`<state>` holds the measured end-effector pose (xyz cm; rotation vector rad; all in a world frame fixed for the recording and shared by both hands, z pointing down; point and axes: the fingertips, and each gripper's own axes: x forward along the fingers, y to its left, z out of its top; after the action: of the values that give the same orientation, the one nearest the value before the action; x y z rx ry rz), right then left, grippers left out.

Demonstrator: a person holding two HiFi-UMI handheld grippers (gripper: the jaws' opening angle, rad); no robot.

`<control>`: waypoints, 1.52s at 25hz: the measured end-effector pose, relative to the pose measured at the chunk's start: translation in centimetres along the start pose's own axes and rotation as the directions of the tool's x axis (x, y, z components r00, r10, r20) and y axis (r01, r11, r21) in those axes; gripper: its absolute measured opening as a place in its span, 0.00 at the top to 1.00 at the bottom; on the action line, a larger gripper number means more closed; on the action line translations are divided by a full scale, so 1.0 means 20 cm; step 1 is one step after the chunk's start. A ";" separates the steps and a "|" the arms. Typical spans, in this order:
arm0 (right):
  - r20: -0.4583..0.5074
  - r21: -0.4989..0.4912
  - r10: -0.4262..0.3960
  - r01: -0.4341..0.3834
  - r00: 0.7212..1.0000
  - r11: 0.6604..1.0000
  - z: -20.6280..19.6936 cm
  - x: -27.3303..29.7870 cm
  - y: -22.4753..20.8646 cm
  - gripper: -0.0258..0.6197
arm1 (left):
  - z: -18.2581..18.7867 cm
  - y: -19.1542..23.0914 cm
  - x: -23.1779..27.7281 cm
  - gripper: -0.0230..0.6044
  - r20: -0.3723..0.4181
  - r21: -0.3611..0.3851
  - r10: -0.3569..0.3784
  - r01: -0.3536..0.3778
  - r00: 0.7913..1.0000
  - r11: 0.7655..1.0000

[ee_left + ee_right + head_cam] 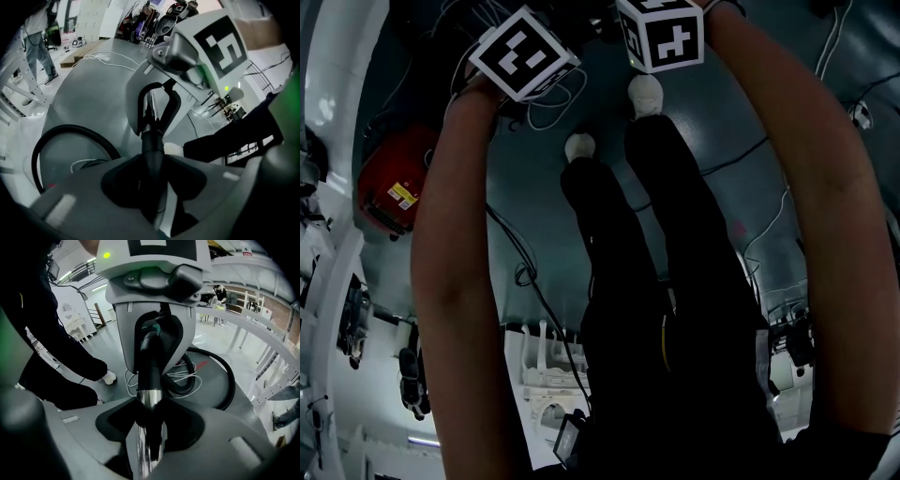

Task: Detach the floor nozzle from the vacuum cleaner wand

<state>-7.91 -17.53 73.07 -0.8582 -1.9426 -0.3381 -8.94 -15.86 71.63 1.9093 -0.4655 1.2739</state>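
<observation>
In the right gripper view, the chrome vacuum wand (146, 441) runs up between the jaws of my right gripper (150, 416), which is shut on it. Just above, the wand enters a black plastic sleeve (151, 366). Facing it, my left gripper (152, 164) is shut on that black neck (153, 145), a short way along the same tube. In the head view only the two marker cubes (523, 53) (661, 33) show at the top. The jaws and wand are hidden there, and no floor nozzle head is visible.
A black ribbed hose (70, 129) loops on the grey floor, with white cable (190, 378) beside it. The red vacuum body (394, 183) lies at left. The holder's dark legs and white shoes (645, 94) stand close. Another person (40, 42) stands far off, by white racks (262, 329).
</observation>
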 end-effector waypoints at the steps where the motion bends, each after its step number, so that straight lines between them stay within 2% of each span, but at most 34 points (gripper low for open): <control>1: 0.005 0.003 0.000 0.000 1.000 1.000 0.00 0.00 0.00 0.70 | 0.00 0.00 0.00 0.73 0.003 0.002 0.002 -0.002 1.000 1.000; 7: -0.007 0.012 -0.014 0.014 1.000 1.000 0.02 -0.02 0.00 0.70 | -0.01 -0.01 -0.02 0.73 0.009 0.001 -0.010 0.010 1.000 1.000; 13: 0.034 0.024 0.001 -0.002 0.999 1.000 0.06 -0.02 0.00 0.70 | -0.02 -0.01 -0.05 0.73 0.005 -0.006 -0.008 0.008 1.000 1.000; 21: 0.035 0.035 -0.017 0.016 0.999 0.999 0.06 -0.02 0.00 0.70 | -0.04 -0.02 -0.05 0.73 0.008 0.004 -0.009 0.009 1.000 1.000; 23: 0.008 0.031 -0.008 0.008 1.000 0.999 0.03 -0.02 0.00 0.70 | -0.09 -0.01 -0.07 0.73 -0.024 0.005 -0.005 0.005 1.000 1.000; 27: -0.109 0.035 -0.009 0.013 0.994 0.999 -0.21 -0.04 0.08 0.70 | -0.38 0.04 -0.17 0.73 -0.138 0.056 0.017 -0.009 0.990 0.998; 30: -0.127 0.027 -0.024 0.028 0.992 0.999 -0.23 -0.03 0.11 0.70 | -0.38 0.05 -0.21 0.73 -0.121 0.058 0.027 -0.020 0.992 0.998; 38: -0.097 0.032 -0.059 0.062 0.994 0.998 -0.16 -0.02 0.07 0.70 | -0.35 0.01 -0.14 0.73 -0.079 0.066 0.059 -0.054 0.995 0.996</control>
<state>-4.74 -18.57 74.23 -0.7486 -1.8830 -0.3739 -14.58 -10.96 70.65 1.9015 -0.4450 1.4127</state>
